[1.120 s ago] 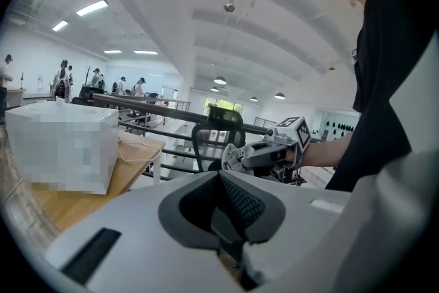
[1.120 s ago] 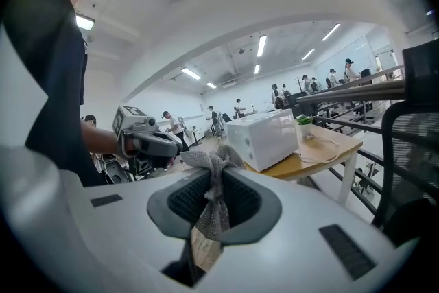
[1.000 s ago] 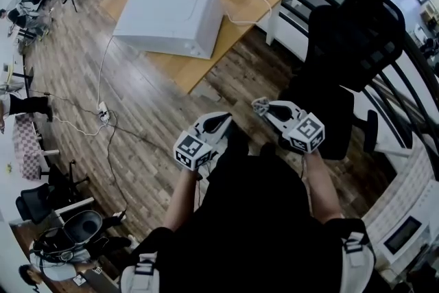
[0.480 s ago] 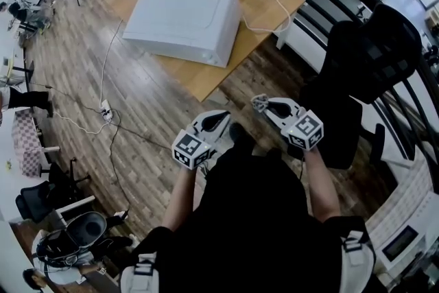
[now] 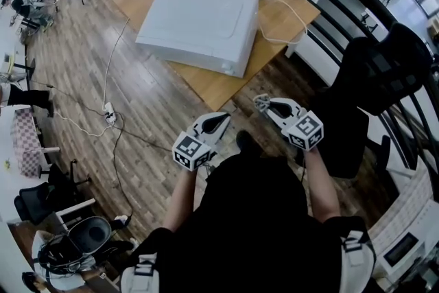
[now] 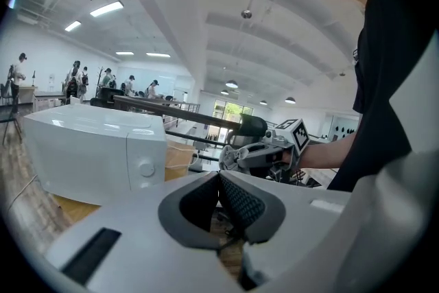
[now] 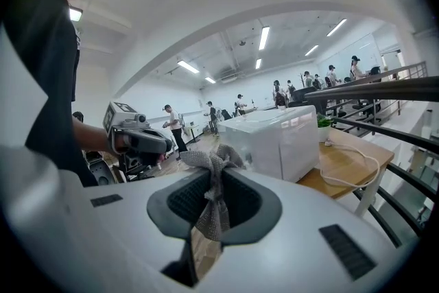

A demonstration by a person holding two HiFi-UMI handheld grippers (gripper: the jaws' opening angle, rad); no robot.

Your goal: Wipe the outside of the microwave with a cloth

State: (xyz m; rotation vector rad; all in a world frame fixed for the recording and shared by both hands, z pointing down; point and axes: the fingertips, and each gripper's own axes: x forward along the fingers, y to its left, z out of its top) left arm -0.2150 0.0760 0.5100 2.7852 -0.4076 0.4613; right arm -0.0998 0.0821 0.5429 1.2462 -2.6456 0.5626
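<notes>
Firmly, right gripper [image 7: 212,189] clamps cloth [image 7: 209,160]; left gripper [image 6: 218,185] closed, empty. Microwave [image 7: 274,137] stands well ahead: approach squarely, cloth leading.

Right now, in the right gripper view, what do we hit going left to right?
left hand-held gripper → cloth → microwave → potted plant → white cable

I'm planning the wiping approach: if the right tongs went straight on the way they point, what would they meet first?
Probably the white microwave: it sits nearly dead ahead of the right tongs, shut on the cloth, with nothing visible between. Depth is unclear.
</notes>
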